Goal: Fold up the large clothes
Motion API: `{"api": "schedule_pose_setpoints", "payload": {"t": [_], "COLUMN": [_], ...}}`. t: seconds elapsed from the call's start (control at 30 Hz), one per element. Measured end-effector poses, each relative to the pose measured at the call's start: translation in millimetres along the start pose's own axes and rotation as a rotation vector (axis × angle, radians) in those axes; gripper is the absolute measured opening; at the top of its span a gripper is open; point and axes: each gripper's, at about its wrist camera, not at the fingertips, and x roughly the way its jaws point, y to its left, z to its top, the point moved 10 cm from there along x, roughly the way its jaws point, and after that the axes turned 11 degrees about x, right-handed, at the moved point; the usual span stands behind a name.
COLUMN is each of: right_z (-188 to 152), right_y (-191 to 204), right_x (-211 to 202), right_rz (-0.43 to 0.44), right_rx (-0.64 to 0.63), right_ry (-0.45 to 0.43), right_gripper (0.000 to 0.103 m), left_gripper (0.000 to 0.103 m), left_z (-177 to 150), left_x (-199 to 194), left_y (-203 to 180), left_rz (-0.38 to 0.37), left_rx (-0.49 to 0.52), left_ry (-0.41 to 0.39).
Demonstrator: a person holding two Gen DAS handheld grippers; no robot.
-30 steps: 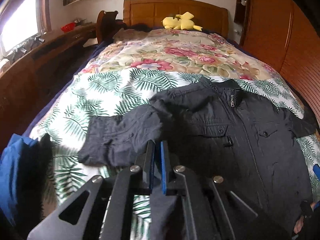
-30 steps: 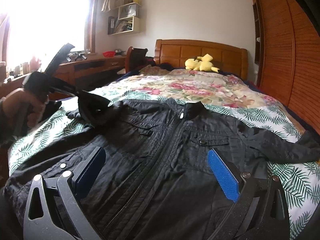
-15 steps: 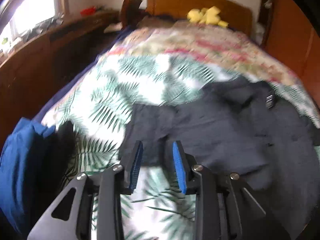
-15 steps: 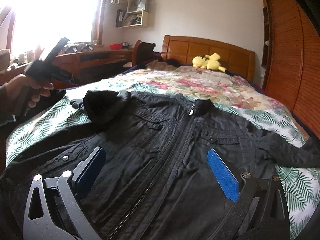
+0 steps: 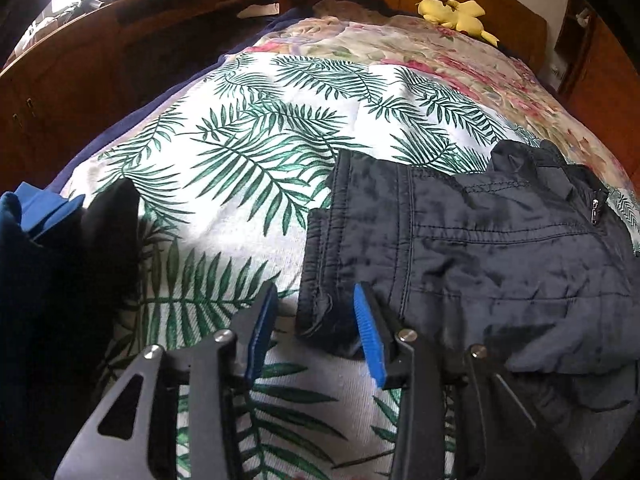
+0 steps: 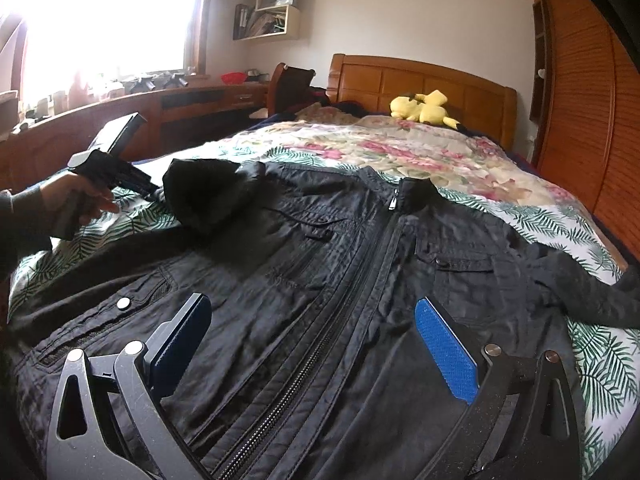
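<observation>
The left tongs [image 5: 316, 328] are opening, blue ribbed pads apart with the cuff [image 5: 320, 296] between them, unpinched. The right tongs [image 6: 316, 356] are gaping wide, empty, over the jacket [image 6: 340, 280], which is lying zipped across the bed [image 5: 248, 152]. The thin, crinkled, slippery shell could slide, so the folded-in sleeve [image 6: 208, 196] may be springing back open.

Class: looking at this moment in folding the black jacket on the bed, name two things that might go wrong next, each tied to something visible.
1. The left gripper has its jaws opening around the folded sleeve's cuff; closing low, the pads might also pinch the palm-print bedspread.
2. The other sleeve lies spread out to the side, so folding the jacket now may leave it lopsided.
</observation>
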Motion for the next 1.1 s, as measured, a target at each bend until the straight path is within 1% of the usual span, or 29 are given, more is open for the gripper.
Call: {"api": "schedule_pose_setpoints", "payload": {"t": [0.2,0.23,0.3,0.33,0.4,0.47,0.53,0.57,0.67,0.7,0.73,0.8,0.9,0.97,1.1], "right_z": [0.2,0.0,0.0,-0.1,0.1,-0.1,0.1,0.7,1.5,2.6,3.4,4.6,1.4,-3.1,-6.8], "right_y": [-0.7,-0.9,-1.4,-1.3,-1.9,-3.0,-4.2,-5.3,-8.6,-9.7,-10.7,-12.6,-17.4,-19.3,-22.1], "right_x": [1.3,1.3,1.6,1.5,1.0,-0.2,-2.1,-3.6,-10.7,-13.9,-18.8,-28.6,-46.6,-60.8,-83.6], "right_rz": [0.002,0.002,0.002,0.002,0.001,-0.001,-0.003,-0.003,0.004,0.002,-0.002,-0.009,-0.015,-0.014,-0.030], "right_rx": [0.004,0.005,0.006,0.006,0.004,0.001,0.001,0.006,0.030,0.034,0.035,0.035,0.060,0.073,0.072], "right_ry": [0.001,0.001,0.001,0.001,0.000,-0.003,-0.004,-0.005,-0.002,-0.005,-0.011,-0.021,-0.029,-0.037,-0.059], "right_gripper": [0.103,0.103,0.103,0.103,0.103,0.103,0.103,0.103,0.103,0.103,0.103,0.103,0.103,0.103,0.103], "left_gripper": [0.038,0.035,0.019,0.013,0.010,0.009,0.009,0.008,0.006,0.005,0.001,0.001,0.000,0.000,0.000], "left_z": [1.0,0.9,-0.1,-0.1,3.4,8.8,18.8,22.4,37.2,42.6,46.2,51.3,55.5,57.2,49.6], "left_x": [2.7,2.5,1.3,-1.4,-9.0,-19.7,-40.9,-47.4,-80.0,-95.2,-106.4,-129.4,-162.0,-177.4,-216.1], "left_y": [-0.5,-0.5,-6.3,-7.6,-11.8,-17.6,-29.8,-34.3,-61.4,-75.7,-87.0,-110.2,-142.4,-158.7,-209.3], "left_rz": [0.009,0.011,-0.017,-0.009,-0.003,0.002,-0.001,-0.003,-0.026,-0.045,-0.062,-0.086,-0.110,-0.124,-0.177], "left_rx": [-0.019,-0.019,-0.009,-0.004,-0.001,0.005,0.013,0.018,0.049,0.062,0.072,0.095,0.146,0.165,0.236], "left_ry": [-0.009,-0.011,-0.010,-0.012,-0.026,-0.050,-0.099,-0.111,-0.173,-0.198,-0.215,-0.246,-0.292,-0.307,-0.335]}}
